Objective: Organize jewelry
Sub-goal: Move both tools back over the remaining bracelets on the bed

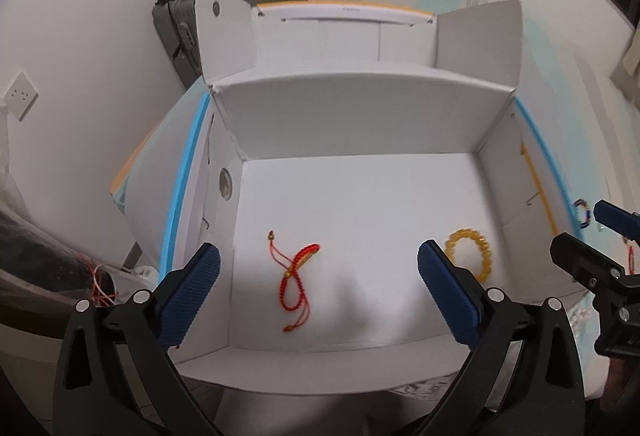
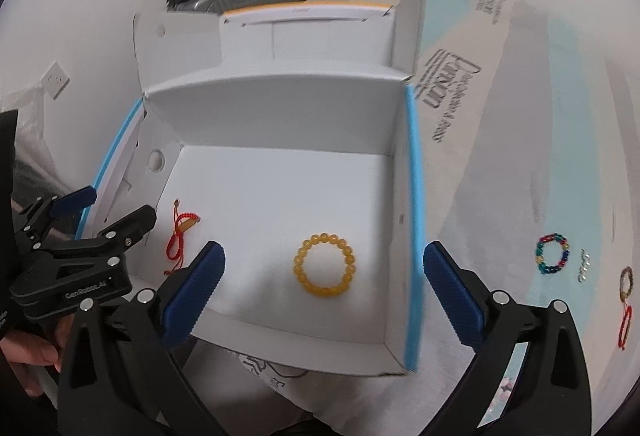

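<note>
- We hold the left hand-held gripper [image 1: 319,278] over the white cardboard box [image 1: 360,115] with its fingers wide apart and nothing between them; the right hand-held gripper [image 2: 324,276] is also spread apart and empty.
- Two pieces already lie on the box floor: the red cord bracelet [image 1: 298,270] to the left and the yellow bead bracelet [image 2: 325,264] to the right, well apart from each other.
- Outside the box, to its right on the printed covering [image 2: 500,155], we see the multicoloured bead bracelet [image 2: 552,254], a small silver piece [image 2: 584,268] just beside it, and a brown bead bracelet with a red cord [image 2: 626,300] further right.
- We judge that the next step is to fetch one of these with the right hand. It is better to come down from above, close on one side of the ring of beads and lift it clear over the blue-edged wall [image 2: 414,215] before we release.
- We should set it in a free part of the floor, so that cords do not tangle.
- Readable writing: "GenRobot.AI" on the body of the left hand-held gripper in the right wrist view. The covering carries a printed word that looks like "Pansam", with smaller lines too blurred to read.
</note>
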Motion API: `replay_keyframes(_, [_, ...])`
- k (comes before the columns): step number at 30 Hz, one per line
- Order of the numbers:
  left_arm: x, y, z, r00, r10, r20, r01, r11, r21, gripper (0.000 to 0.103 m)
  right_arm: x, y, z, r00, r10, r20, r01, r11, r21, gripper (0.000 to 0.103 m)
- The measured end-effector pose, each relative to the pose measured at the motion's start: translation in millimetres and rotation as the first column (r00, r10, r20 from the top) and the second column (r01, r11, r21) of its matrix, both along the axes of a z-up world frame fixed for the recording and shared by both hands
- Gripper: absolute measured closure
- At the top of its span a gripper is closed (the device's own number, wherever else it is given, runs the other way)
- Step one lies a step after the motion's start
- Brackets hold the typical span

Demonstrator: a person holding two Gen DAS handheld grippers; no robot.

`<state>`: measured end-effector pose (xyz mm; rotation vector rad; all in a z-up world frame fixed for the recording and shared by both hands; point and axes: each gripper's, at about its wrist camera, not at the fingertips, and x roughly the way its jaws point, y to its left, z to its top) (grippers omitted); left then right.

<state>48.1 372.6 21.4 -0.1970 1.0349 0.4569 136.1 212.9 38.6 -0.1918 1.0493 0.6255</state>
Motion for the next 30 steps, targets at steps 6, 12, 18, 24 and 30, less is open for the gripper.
replay_keyframes(6, [-1.9, -20.6, 16.4, 0.999, -0.013, 0.047, 0.013, 1.0, 0.002, 0.006, -3.7, -30.8, 20.8, 0.997, -0.059, 0.046, 0.058, 0.998, 0.024, 0.008])
replay_keyframes(12, [3.6, -48.0, 34.5, 0.995, -0.054, 0.082, 0.053, 0.999, 0.007, 0.006, -6.7, -62.2, 39.2, 0.987, -0.122, 0.102, 0.12, 0.992, 0.025, 0.008])
replay_keyframes(18, [16.9, -84.8, 49.5, 0.986, -0.12, 0.115, 0.12, 0.993, 0.002, 0.006, -5.8, -110.4, 59.7, 0.961, -0.21, 0.179, 0.206, 0.978, 0.042, 0.008])
replay_keyframes(24, [33.8, -134.8, 61.0, 0.969, -0.2, 0.145, 0.202, 0.979, -0.003, 0.006, -3.0, -176.2, 73.7, 0.932, -0.298, 0.205, 0.296, 0.954, 0.042, 0.008])
replay_keyframes(30, [47.0, -195.0, 65.2, 0.945, -0.291, 0.151, 0.294, 0.956, 0.004, 0.006, -7.0, -241.3, 78.8, 0.898, -0.382, 0.219, 0.377, 0.924, 0.063, 0.007])
